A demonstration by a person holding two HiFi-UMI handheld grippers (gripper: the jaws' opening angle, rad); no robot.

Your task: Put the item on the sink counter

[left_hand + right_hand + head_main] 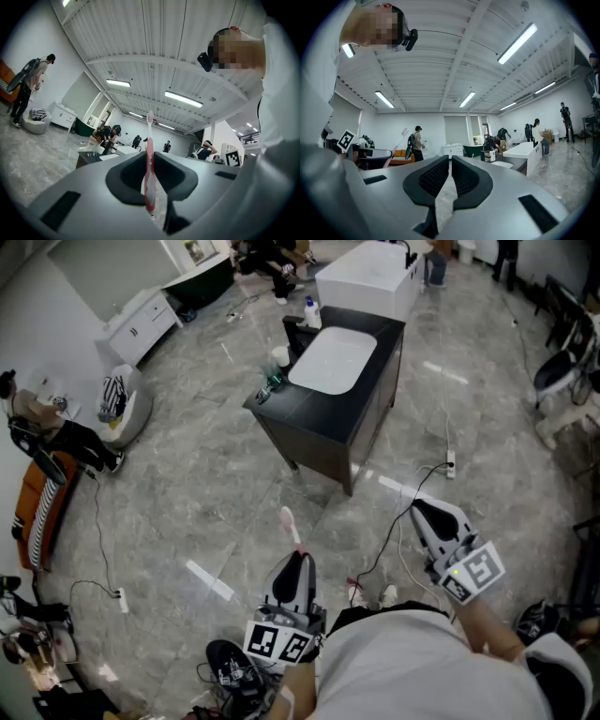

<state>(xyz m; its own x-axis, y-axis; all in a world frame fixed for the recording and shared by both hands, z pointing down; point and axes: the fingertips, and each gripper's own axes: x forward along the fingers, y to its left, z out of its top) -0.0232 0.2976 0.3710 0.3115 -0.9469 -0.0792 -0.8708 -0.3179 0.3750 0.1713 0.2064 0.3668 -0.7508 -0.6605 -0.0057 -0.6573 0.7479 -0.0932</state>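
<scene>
My left gripper (294,562) is shut on a pink toothbrush (291,525), gripped low on the handle with the head sticking out past the jaws. In the left gripper view the toothbrush (149,159) stands upright between the pads of the left gripper (150,187). The black sink counter (314,418) with its white basin (333,360) stands a few steps ahead, and shows far off in the left gripper view (88,158). My right gripper (419,510) is shut with nothing in it (450,176).
On the counter's far left edge stand a white bottle (311,312), a white cup (279,357) and a green item (271,383). A white bathtub (370,273) lies behind it. Cables and a power strip (450,463) lie on the marble floor. People stand at the left.
</scene>
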